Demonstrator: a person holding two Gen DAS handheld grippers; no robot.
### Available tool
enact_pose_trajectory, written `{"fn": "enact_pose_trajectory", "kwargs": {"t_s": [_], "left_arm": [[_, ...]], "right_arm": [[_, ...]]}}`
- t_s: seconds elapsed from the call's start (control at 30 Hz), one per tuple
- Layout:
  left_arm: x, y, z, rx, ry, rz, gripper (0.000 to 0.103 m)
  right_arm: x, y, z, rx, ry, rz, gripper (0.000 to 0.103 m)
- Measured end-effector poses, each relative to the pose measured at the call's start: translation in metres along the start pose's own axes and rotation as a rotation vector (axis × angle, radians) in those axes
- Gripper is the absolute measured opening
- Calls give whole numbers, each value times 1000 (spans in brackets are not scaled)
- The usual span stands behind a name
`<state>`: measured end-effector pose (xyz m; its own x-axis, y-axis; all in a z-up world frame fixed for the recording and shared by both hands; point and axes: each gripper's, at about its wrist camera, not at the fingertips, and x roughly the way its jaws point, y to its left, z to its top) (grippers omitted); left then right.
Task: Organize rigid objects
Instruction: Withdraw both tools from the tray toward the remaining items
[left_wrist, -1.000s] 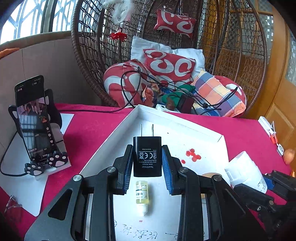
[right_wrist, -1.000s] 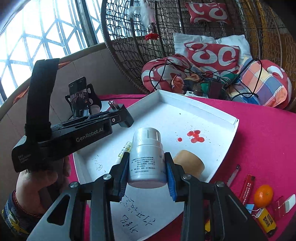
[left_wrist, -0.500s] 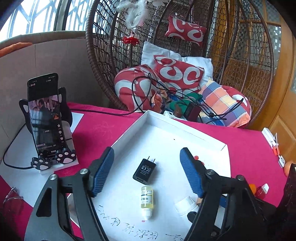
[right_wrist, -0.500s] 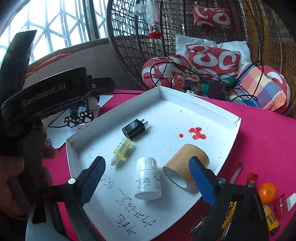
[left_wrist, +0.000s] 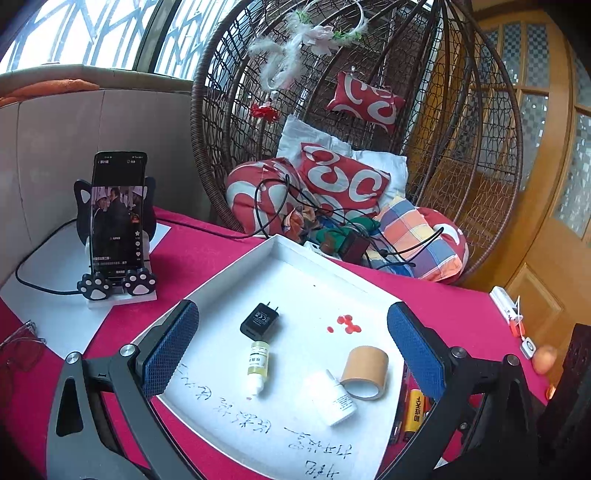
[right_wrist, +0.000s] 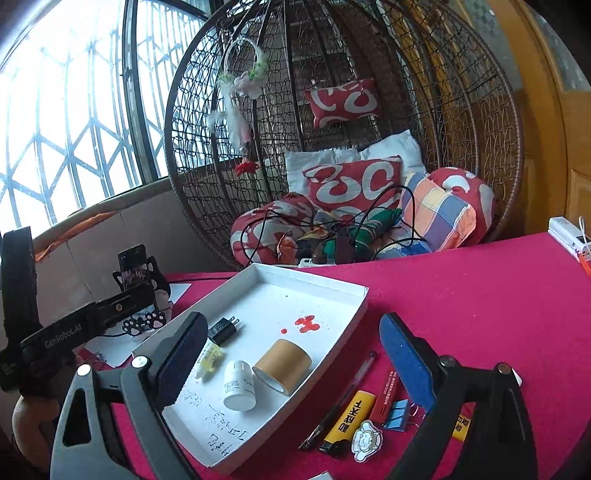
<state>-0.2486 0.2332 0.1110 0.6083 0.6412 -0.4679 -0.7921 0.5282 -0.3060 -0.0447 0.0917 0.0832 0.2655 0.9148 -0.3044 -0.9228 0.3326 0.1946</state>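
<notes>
Tray (right_wrist: 364, 295) already holds charger (left_wrist: 259, 320), dropper bottle (left_wrist: 257, 365), pill bottle (right_wrist: 239, 384) and tape roll (right_wrist: 284, 363); left gripper (left_wrist: 291, 349) and right gripper (right_wrist: 291, 356) both spread wide, empty; pen (right_wrist: 341, 398), lighter (right_wrist: 349, 415), binder clip (right_wrist: 398, 413) remain off its right edge on tabletop.

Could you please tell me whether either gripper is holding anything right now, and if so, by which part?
Nothing is held. The left gripper and the right gripper both gape open above the white tray.

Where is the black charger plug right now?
In both wrist views the black charger plug lies flat in the white tray, toward its left side, just beyond the small yellow dropper bottle.
</notes>
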Motion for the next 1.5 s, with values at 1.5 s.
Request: {"fn": "enact_pose_trajectory", "kwargs": {"t_s": [1.5], "left_arm": [[22,-157,-149,557,451,-386,93]], "right_arm": [[-23,-170,-47,177,200,-287,101]]}}
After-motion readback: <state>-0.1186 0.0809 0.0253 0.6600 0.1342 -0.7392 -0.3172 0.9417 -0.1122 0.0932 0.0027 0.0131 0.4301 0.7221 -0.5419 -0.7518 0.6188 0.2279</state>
